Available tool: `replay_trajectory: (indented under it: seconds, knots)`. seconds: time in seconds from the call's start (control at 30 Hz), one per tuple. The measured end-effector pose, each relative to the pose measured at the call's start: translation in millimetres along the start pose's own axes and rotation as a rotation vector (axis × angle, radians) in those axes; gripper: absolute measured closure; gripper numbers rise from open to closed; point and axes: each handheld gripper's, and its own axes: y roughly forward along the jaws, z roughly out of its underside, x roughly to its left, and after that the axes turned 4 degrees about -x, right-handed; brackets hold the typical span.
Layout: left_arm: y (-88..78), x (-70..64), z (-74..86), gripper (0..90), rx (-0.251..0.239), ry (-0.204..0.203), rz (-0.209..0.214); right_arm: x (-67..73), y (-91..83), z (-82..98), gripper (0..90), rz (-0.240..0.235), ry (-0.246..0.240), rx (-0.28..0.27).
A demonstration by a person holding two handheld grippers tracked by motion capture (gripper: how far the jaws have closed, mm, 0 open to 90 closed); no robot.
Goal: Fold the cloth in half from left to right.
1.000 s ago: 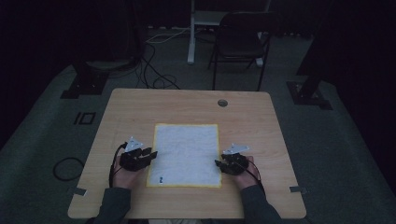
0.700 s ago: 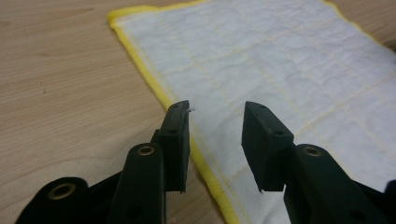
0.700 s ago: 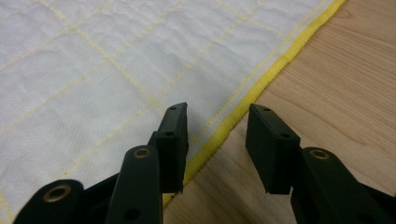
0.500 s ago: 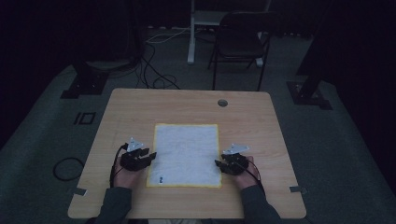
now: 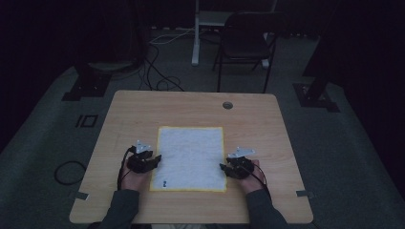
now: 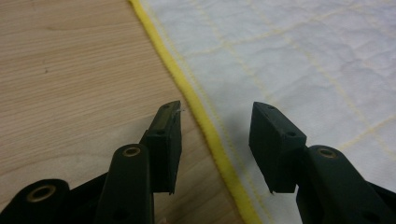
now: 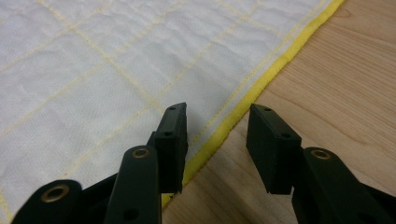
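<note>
No legible text, brand, number or sign on anything. Cloth (image 5: 191,157) carries a small dark mark (image 5: 164,182) near its near left corner, seen from the high view; too small to read, may be a label or a print.

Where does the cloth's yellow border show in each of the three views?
High view: the yellow border frames the white cloth at mid-table, between both hands.
Left gripper view: the border runs from top centre down to the bottom, between the open left tongs.
Right gripper view: the border runs from top right to lower left, between the open right tongs.
Shared landmark: the cloth's yellow stitched grid.
</note>
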Motion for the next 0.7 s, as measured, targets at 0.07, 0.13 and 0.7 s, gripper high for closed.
replay_trajectory:
  seconds: [0.07,0.13,0.7]
  knots:
    - [0.8,-0.6,-0.2,54.0,-0.003,0.002,0.001,0.1,0.0,0.0,58.0,0.0,0.001,-0.001]
    - [1.7,-0.7,-0.5,53.6,-0.006,0.001,0.009,0.3,0.0,0.1,58.0,0.001,0.002,-0.001]
    - [10.1,-17.3,-5.0,61.8,-0.012,0.022,-0.006,2.1,-0.7,0.7,58.6,0.005,0.003,-0.002]
